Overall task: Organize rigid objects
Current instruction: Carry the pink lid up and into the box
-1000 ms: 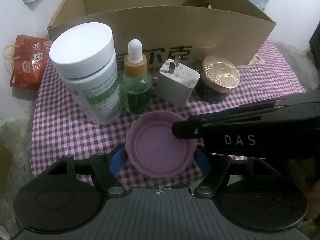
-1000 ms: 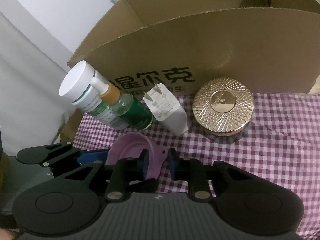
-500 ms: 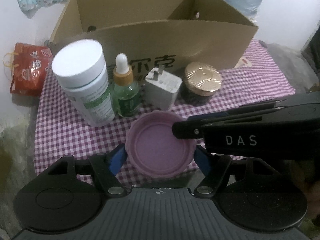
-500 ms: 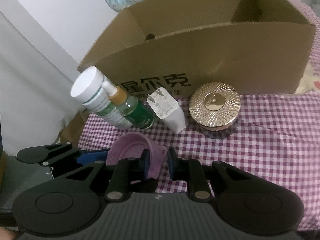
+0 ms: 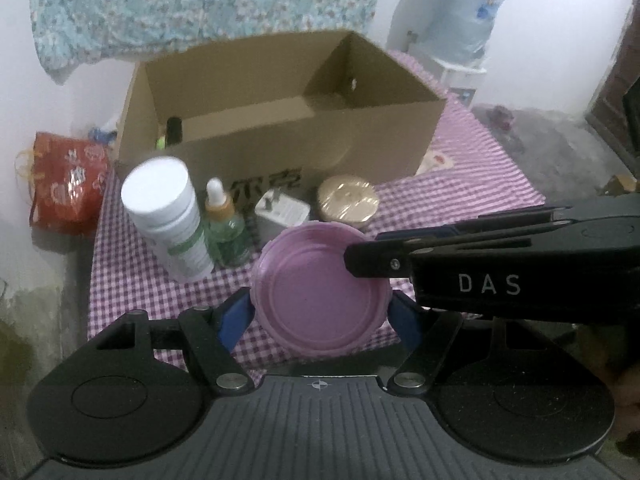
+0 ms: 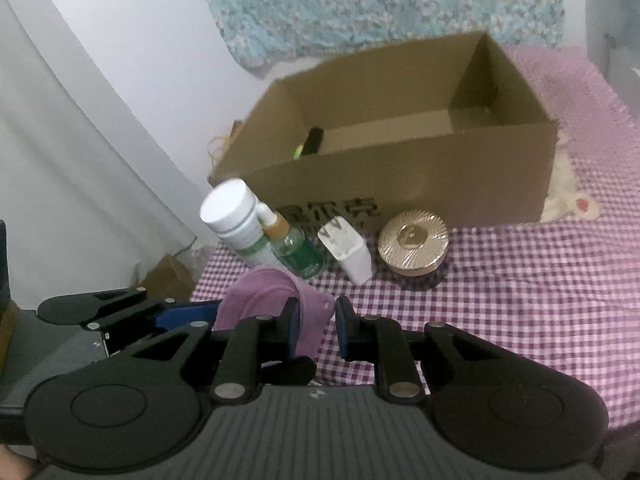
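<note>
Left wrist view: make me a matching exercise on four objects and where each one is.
Things:
1. Round purple plastic lid
2. White-capped pill bottle
3. Gold-lidded round jar
4. Brown cardboard box

Places:
A. Right end of the row
B. Between the left gripper fingers
C. Behind the row
D. Left end of the row

Pairs: 1-B, 2-D, 3-A, 4-C
</note>
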### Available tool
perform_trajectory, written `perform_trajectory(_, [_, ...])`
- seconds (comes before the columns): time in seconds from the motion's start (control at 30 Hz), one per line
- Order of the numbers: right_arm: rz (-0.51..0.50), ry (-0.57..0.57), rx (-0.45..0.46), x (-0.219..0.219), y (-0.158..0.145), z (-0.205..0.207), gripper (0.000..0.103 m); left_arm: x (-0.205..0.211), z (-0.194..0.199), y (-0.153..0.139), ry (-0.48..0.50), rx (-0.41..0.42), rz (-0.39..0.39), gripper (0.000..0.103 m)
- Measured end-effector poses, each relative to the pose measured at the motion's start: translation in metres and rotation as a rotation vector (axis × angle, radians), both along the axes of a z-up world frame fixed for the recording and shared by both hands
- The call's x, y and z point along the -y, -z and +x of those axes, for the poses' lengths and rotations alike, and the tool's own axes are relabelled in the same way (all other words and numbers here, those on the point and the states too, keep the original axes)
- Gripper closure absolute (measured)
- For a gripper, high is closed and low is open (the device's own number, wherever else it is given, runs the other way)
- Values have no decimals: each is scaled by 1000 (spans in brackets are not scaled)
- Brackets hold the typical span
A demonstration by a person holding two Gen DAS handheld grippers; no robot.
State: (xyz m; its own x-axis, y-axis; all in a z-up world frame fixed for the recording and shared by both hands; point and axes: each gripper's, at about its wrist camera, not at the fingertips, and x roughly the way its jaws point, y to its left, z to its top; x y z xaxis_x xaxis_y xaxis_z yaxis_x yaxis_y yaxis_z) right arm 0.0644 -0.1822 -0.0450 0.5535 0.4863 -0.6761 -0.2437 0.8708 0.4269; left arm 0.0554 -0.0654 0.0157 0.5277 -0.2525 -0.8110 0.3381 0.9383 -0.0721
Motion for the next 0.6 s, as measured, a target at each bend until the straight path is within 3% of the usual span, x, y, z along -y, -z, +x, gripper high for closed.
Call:
perform_trajectory(0.33, [11, 26, 132, 15, -42, -9, 82, 16, -1, -42, 15, 137, -6, 30])
perform_trajectory(0.5, [17, 14, 223, 25, -72, 16, 82, 18, 31, -68, 7, 195, -30, 30])
perform_trajectory(0.6, [18, -7, 254, 31, -86, 46, 82, 13, 64, -75, -14, 177, -77, 30])
